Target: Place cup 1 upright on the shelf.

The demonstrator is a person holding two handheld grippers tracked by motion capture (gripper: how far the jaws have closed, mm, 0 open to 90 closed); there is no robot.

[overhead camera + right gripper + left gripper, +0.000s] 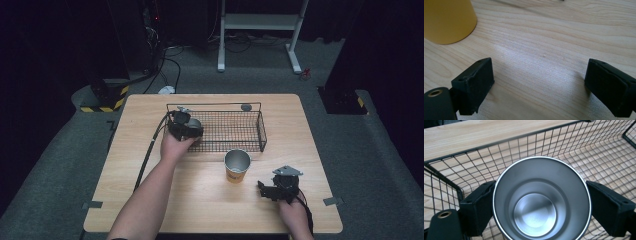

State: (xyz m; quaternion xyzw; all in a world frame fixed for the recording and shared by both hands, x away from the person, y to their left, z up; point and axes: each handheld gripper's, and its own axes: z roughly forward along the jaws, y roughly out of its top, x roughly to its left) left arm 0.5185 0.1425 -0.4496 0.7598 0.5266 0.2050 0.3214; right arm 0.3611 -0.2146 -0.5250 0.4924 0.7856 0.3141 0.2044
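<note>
1. the left hand-held gripper (537,202) gripped a steel cup (540,200) over the wire basket (599,155), left end.
2. the right hand-held gripper (539,87) rested wide open on the table (544,37) beside a yellow cup (236,166).
3. best to lower the steel cup level, clear of the mesh, before releasing.

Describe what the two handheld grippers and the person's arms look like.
Both grippers are black. The left gripper trails a black cable; the right gripper carries a grey three-cornered plate on top. Their fingers are blocky with dark flat pads. The forearms are bare, no sleeves showing.
</note>
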